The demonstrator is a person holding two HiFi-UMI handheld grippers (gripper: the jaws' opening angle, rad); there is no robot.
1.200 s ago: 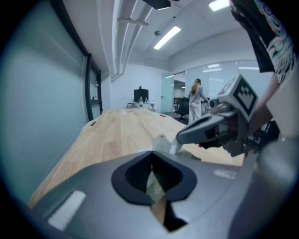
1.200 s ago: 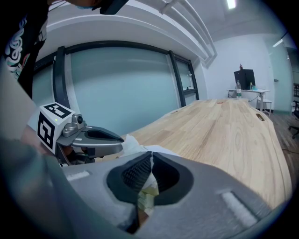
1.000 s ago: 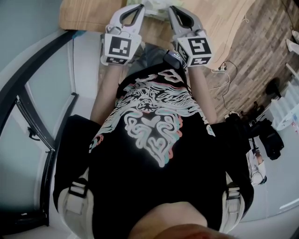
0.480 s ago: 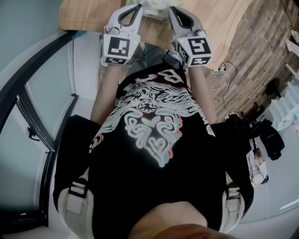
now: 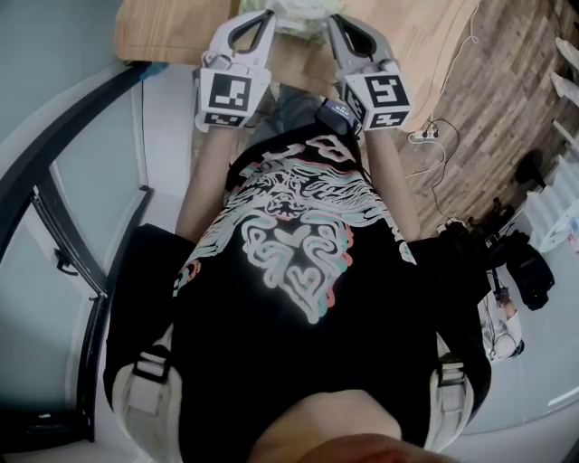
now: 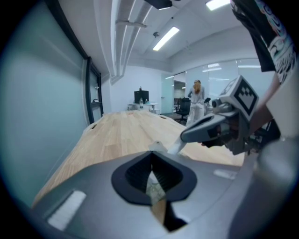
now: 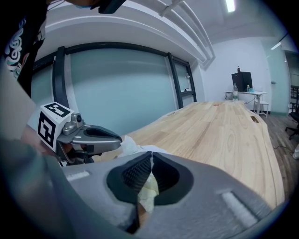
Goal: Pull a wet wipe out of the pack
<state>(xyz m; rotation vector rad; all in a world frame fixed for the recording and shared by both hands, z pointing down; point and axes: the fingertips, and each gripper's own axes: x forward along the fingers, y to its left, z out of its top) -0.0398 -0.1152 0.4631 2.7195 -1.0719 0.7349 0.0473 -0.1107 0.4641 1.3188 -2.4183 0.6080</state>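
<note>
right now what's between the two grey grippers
A pale crumpled wet wipe, running from the pack in the left gripper to the right gripper; right gripper view.

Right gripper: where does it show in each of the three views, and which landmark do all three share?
Head view: right gripper at the top edge, just right of centre.
Left gripper view: centre right, tip pointing left.
Right gripper view: bottom centre, jaws shut on the wet wipe.
Shared landmark: the wooden table.

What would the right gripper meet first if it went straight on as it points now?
Probably the wooden table: the right gripper, shut on a wet wipe, aims slightly down at bare wood; depth unclear.
</note>
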